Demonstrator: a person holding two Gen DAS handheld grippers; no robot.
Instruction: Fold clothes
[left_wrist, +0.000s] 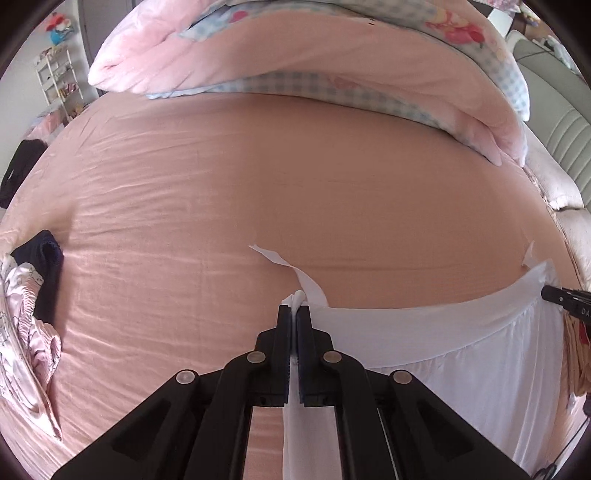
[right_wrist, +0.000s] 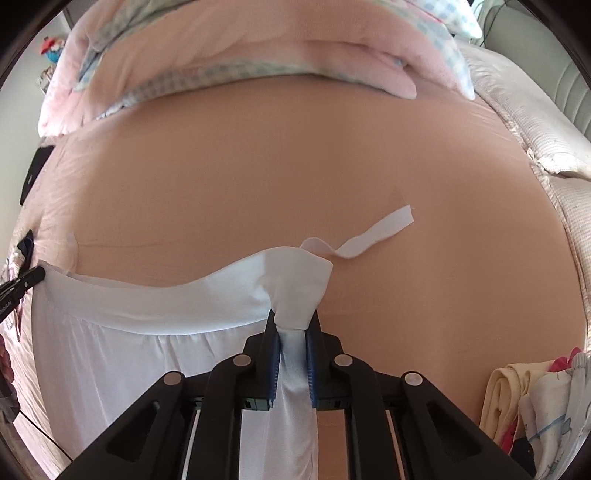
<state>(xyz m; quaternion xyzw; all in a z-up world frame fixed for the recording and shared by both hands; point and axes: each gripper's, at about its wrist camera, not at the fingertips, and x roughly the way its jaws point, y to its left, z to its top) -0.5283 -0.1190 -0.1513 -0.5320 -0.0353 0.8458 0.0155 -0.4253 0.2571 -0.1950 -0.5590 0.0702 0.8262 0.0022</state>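
Where the left wrist view begins, we log our left gripper (left_wrist: 294, 308) clamped narrow on a bunched corner of the white garment (left_wrist: 443, 332), its band running off rightward to our right gripper (left_wrist: 554, 295) at the frame edge. A white strap (left_wrist: 284, 262) trails just ahead; pink sheet (left_wrist: 258, 177) lies beyond, dark clothes (left_wrist: 48, 254) far left. Right wrist view: right gripper (right_wrist: 293, 319) pinches the opposite corner, a strap (right_wrist: 373, 232) ahead-right, folded clothes (right_wrist: 517, 398), perhaps printed, lower right.
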